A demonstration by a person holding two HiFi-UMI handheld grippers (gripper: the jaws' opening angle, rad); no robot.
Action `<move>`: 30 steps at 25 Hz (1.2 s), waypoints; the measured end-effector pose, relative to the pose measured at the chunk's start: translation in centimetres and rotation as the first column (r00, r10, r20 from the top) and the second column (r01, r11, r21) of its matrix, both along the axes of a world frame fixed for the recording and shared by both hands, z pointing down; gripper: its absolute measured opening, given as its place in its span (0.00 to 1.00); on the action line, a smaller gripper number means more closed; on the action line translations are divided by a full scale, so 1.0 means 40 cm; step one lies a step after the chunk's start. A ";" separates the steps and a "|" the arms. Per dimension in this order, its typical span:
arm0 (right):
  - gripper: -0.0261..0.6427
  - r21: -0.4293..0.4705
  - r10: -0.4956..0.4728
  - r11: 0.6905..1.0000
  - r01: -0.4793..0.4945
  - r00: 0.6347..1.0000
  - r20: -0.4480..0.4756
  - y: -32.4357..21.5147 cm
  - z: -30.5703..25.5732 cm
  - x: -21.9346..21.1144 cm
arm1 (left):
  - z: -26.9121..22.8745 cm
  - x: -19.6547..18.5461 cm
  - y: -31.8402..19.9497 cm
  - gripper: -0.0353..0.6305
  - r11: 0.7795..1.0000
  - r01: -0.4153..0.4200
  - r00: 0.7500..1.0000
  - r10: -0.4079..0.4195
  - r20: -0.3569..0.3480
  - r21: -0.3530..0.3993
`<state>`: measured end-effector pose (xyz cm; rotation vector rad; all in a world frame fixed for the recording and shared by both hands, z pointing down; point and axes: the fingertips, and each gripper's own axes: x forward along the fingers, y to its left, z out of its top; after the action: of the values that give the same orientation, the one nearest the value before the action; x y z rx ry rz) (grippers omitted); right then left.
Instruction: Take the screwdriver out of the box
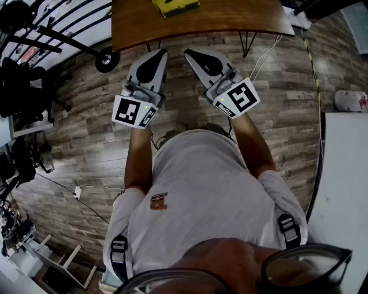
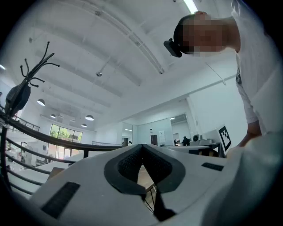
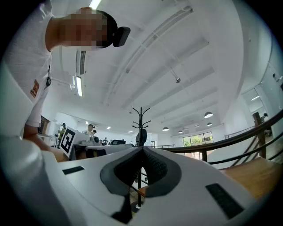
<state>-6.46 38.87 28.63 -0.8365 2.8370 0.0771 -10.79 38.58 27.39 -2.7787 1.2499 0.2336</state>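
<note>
person: grey shirt [image 1: 195,189], both forearms stretched forward, one gripper in each hand.
left gripper [image 1: 161,53]: jaws brought together, tips meeting, nothing between them; its marker cube is at the hand end.
right gripper [image 1: 188,53]: jaws likewise closed tip to tip and empty.
pair: side by side, tips leaning toward each other, near but not touching.
floor [image 1: 86,132]: wood planks, below both grippers.
table [image 1: 241,17]: brown top on thin black legs, its near edge just ahead of both tips.
box [image 1: 175,6]: yellow, on the table, ahead of the tips and about midway between them, apart from both; the frame's top edge cuts it off.
screwdriver: cannot be made out in any view.
coat stand [image 3: 140,118]: black, far beyond the right gripper's tips.
</note>
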 end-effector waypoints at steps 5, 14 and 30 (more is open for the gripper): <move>0.09 0.002 -0.020 1.000 0.020 1.000 0.001 -0.013 0.007 0.028 | 0.006 0.027 -0.017 0.08 1.000 0.017 1.000 -0.017 -0.002 0.003; 0.09 -0.002 -0.063 0.998 0.063 0.998 0.008 -0.072 0.024 0.114 | 0.021 0.090 -0.071 0.08 0.997 0.077 0.997 -0.077 -0.001 0.011; 0.09 -0.007 -0.095 0.995 0.095 0.995 -0.013 -0.216 0.045 0.209 | 0.017 0.159 -0.215 0.08 0.991 0.130 0.991 -0.131 0.030 0.028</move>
<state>1.89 30.23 30.42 -0.7031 2.8854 0.0612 -4.45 29.97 28.08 -2.6548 1.4031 0.1934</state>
